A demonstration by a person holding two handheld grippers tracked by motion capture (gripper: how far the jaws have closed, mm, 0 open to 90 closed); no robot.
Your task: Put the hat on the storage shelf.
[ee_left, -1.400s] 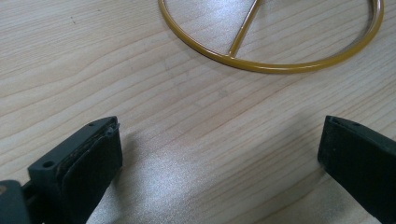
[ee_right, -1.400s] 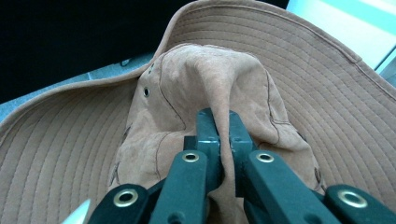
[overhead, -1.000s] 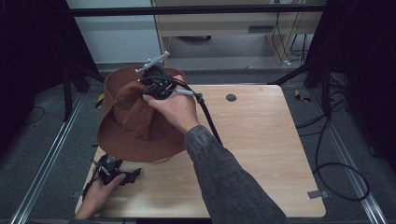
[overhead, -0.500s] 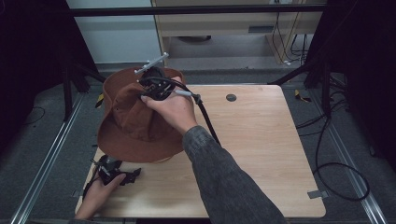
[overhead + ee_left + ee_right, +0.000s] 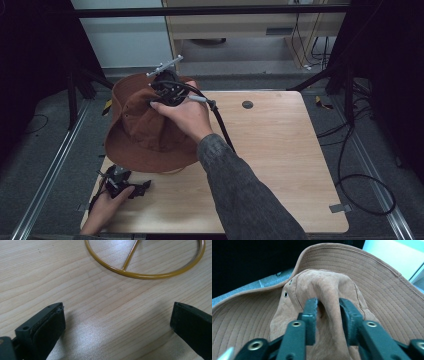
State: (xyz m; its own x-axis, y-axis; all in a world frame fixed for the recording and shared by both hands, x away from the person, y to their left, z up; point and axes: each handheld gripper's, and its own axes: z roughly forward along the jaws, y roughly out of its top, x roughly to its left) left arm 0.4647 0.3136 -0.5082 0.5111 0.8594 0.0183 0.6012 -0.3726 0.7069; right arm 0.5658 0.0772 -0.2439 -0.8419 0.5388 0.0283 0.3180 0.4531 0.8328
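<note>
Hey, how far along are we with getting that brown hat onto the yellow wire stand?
Done: the right hand-held gripper has pinched a fold of the brown fabric brimmed hat's crown. In hand: the hat is held tilted over the table's left side. The left hand-held gripper rests open on the wood near the yellow wire ring stand. Left: whether the hat is seated on the stand cannot be told.

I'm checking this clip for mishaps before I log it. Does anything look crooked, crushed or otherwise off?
The brown hat is off level: the right gripper pinches a fold of its crown, which bunches up between the jaws, and the hat hangs tilted over the table's left edge. A yellow wire ring lies flat by the open left gripper. No spill or damage visible.
</note>
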